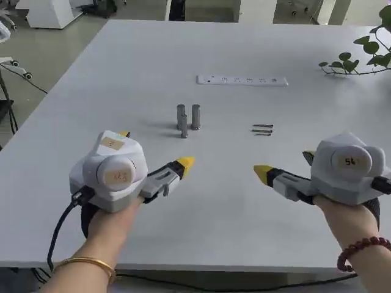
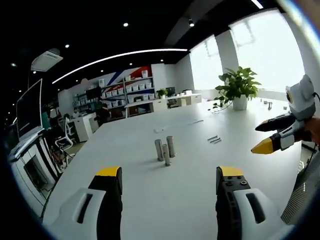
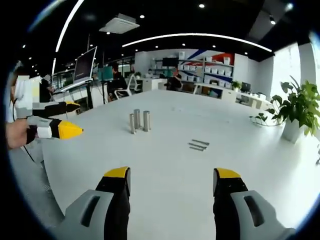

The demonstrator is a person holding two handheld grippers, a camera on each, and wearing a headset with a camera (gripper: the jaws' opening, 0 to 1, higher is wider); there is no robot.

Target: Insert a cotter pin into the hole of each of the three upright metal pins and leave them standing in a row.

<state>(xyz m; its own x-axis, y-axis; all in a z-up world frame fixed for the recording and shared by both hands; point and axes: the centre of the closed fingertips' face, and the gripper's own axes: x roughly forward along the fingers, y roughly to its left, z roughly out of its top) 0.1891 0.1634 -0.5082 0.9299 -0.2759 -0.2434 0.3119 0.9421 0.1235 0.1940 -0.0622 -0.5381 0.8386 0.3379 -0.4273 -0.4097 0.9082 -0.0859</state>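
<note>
Three upright metal pins (image 1: 188,119) stand close together in a cluster at the middle of the white table (image 1: 122,79). Three thin dark cotter pins (image 1: 262,129) lie flat to their right. My left gripper (image 1: 154,148) hovers open near the front left, well short of the pins. On the front right my right gripper (image 1: 286,163) is open too, nothing between its yellow tips. The left gripper view has the metal pins (image 2: 165,149) ahead between its wide jaws, with the cotter pins (image 2: 214,139) to the right. The right gripper view shows the metal pins (image 3: 138,121) and the cotter pins (image 3: 198,145) ahead.
A white power strip (image 1: 242,80) lies behind the pins. A potted plant (image 1: 360,58) reaches over the far right corner. The table's front edge runs just below both hands. Shelves and desks fill the room beyond.
</note>
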